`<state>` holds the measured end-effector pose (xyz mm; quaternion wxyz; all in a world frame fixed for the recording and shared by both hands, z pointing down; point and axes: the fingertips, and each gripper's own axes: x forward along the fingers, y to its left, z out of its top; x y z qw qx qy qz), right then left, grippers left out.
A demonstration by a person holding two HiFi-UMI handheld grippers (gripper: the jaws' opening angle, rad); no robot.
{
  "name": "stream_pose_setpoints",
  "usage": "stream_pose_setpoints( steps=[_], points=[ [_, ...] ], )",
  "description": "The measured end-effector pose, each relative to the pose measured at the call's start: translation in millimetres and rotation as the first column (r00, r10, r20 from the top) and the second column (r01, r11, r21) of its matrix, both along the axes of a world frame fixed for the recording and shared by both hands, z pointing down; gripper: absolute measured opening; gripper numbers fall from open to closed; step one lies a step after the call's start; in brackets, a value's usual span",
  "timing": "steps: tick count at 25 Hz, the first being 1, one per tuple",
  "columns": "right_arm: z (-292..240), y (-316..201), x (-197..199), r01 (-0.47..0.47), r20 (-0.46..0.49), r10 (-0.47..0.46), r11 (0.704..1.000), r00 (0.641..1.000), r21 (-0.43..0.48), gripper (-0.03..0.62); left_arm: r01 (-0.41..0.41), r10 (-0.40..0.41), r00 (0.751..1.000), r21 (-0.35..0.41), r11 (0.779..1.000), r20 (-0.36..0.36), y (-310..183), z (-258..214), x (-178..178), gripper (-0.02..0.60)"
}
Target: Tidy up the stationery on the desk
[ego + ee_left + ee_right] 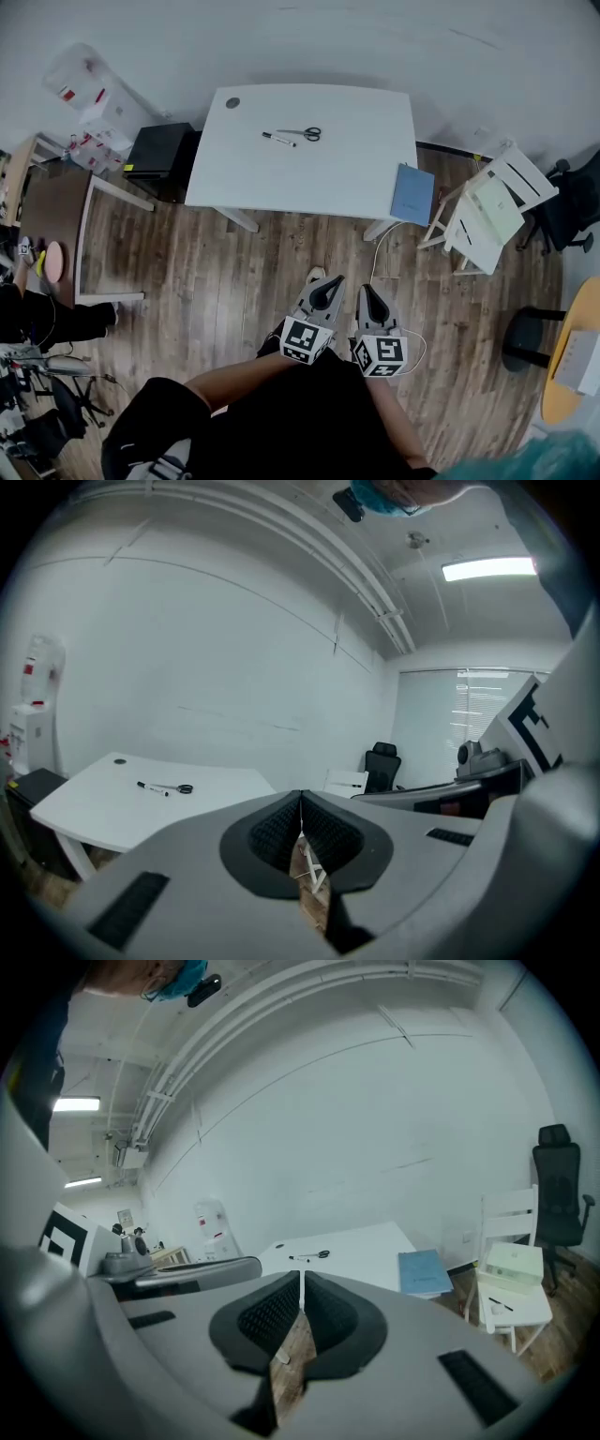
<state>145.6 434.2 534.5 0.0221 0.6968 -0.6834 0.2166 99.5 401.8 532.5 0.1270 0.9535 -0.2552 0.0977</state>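
Left gripper (326,284), right gripper (367,293) — wooden floor (272,272) — desk (356,173), chair (487,217)

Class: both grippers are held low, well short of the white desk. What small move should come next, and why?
Probably step toward the desk and carry the left gripper and right gripper nearer. The pen, scissors and blue notebook lie untouched on it, wooden floor lies between, and both pairs of jaws are shut and empty.
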Motion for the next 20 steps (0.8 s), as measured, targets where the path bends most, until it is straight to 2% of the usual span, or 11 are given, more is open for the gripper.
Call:
stream_pose_setpoints(
  steps=[3,8,12,16,20],
  points=[
    [-4,-43,8,0.028,-0.042,-0.028,1.0,0.999,-0.013,0.035,-0.011,0.011,1.0,-0.004,1.0,-0.015,-37,-2,17,0.014],
    [4,-98,35,0.034,-0.099,-0.043,0.995,0.994,-0.093,0.035,-0.048,0.045,0.998,-0.067,0.997,-0.037,-88,6,43,0.014],
    [3,-143,68,0.002,-0.14,-0.017,0.994,0.99,-0.106,0.035,-0.09,0.086,0.995,-0.072,0.993,-0.05,-128,8,72,0.014],
    [13,-170,89,-0.029,-0.12,0.012,0.99,0.993,-0.141,0.035,-0.143,0.141,0.99,-0.084,0.986,-0.029,-154,17,90,0.014],
    [30,-174,118,-0.061,-0.07,0.048,0.979,0.996,-0.197,0.035,-0.167,0.17,0.985,-0.116,0.979,0.012,-170,33,106,0.014]
  ],
)
